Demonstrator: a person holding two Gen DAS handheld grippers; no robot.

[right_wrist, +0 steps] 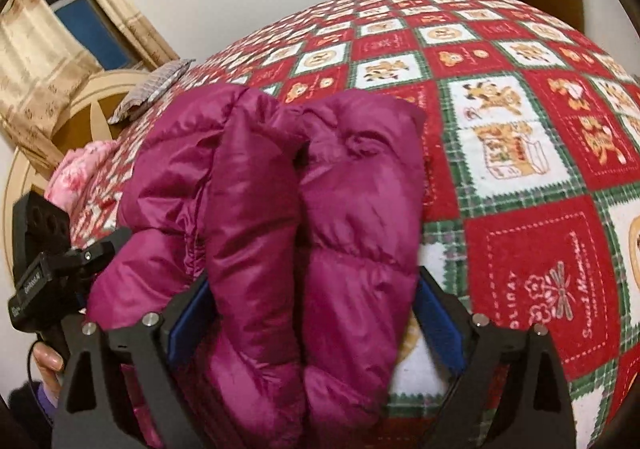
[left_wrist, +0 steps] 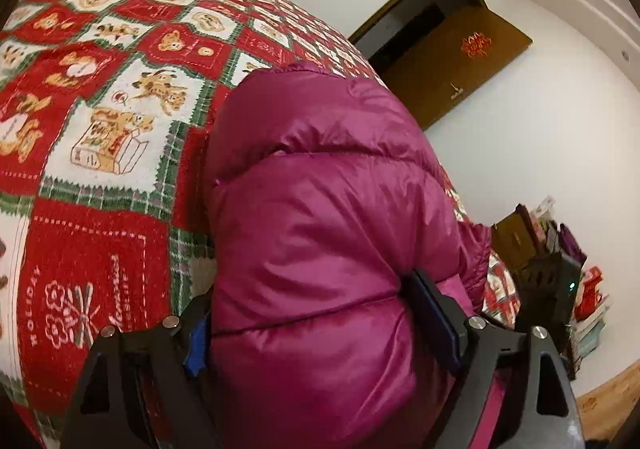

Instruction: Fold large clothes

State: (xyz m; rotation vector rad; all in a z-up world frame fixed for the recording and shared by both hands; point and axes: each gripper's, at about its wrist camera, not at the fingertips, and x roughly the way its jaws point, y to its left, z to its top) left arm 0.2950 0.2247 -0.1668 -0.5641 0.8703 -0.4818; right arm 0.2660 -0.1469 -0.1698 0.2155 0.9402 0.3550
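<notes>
A magenta puffer jacket (left_wrist: 328, 209) lies bundled on a bed with a red, white and green patchwork quilt (left_wrist: 100, 109). My left gripper (left_wrist: 320, 313) has its jaws spread wide around a thick puffy fold of the jacket, with a blue pad (left_wrist: 434, 313) pressed against the fabric. In the right wrist view the jacket (right_wrist: 280, 189) shows as two puffy rolls side by side on the quilt (right_wrist: 520, 169). My right gripper (right_wrist: 312, 313) also straddles the jacket, jaws wide, with the fingers (right_wrist: 438, 319) at either side of the rolls.
A brown door (left_wrist: 452, 65) stands open beyond the bed. Bags and boxes (left_wrist: 560, 249) are stacked by the wall at right. A curtained window (right_wrist: 60, 29), a round headboard (right_wrist: 80, 109) and pink bedding (right_wrist: 76, 177) lie at the bed's far left.
</notes>
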